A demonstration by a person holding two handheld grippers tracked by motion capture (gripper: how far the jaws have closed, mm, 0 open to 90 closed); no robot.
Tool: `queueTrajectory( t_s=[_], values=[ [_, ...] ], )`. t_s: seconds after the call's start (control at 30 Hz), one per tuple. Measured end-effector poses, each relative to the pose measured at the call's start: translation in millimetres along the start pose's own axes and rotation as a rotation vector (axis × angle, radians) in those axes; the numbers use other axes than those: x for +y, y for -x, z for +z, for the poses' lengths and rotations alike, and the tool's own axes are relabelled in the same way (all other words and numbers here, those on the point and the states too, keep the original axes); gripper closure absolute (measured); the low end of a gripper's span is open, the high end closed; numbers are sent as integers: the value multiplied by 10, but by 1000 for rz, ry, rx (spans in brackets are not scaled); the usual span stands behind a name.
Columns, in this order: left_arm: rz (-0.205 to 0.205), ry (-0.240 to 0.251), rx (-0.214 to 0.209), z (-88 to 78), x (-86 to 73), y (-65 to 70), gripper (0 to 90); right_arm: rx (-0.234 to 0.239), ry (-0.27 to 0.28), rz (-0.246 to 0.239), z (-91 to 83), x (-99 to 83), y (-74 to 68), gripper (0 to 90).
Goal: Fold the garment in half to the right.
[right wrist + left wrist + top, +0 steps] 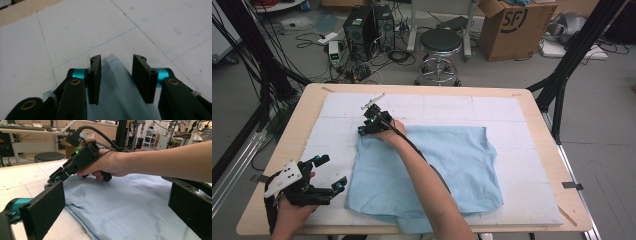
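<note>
- Table [539,132]: light wooden top with rounded corners, overlaid by a white mat [522,160] ruled with faint grid lines.
- Light blue cloth [462,165]: the largest item on the mat, lying flat and roughly square at the centre of the table. Its surface is smooth with shallow creases, and a seam line runs near its left edge in the left gripper view [120,207]. Its near edge is folded under and reaches the front edge of the table. Its far left corner rises in a soft peak between the right gripper's jaws in the right gripper view [117,82].
- Right forearm [427,185]: bare, stretching diagonally from the bottom edge across the cloth to its far left corner.
- Right gripper [364,129]: held in a closed fist, tilted down toward the mat, with a green light showing on its body and a black cable arching off the back. Its jaws stand part-way closed with the corner of the cloth between them; the left pad lies against the fabric, while a gap separates the right pad from it, so the cloth is not yet clamped.
- Left gripper [331,172]: held low at the near left of the table, just beside the left edge of the cloth, and pointing toward it. Its jaws are spread wide and grasp nothing.
</note>
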State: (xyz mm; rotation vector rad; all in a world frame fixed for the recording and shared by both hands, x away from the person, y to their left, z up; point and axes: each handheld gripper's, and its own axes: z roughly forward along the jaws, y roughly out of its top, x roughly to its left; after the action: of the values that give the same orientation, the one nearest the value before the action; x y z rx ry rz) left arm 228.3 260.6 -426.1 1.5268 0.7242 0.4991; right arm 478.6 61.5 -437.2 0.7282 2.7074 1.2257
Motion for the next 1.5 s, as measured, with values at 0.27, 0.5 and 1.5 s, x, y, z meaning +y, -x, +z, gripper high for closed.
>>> queueTrajectory(
  t_s=[0.27,0.5,1.5],
  values=[
    [-4,-2,3,-2,-11,-6,17,12,-49,-35,45,-11,-38,866],
    [-4,-3,3,-11,-20,-11,17,28,-4,-33,-107,65,-31,883],
    [57,-36,-187,-75,-32,168,18,93,226,-67,-1131,102,-204,886]
  ],
)
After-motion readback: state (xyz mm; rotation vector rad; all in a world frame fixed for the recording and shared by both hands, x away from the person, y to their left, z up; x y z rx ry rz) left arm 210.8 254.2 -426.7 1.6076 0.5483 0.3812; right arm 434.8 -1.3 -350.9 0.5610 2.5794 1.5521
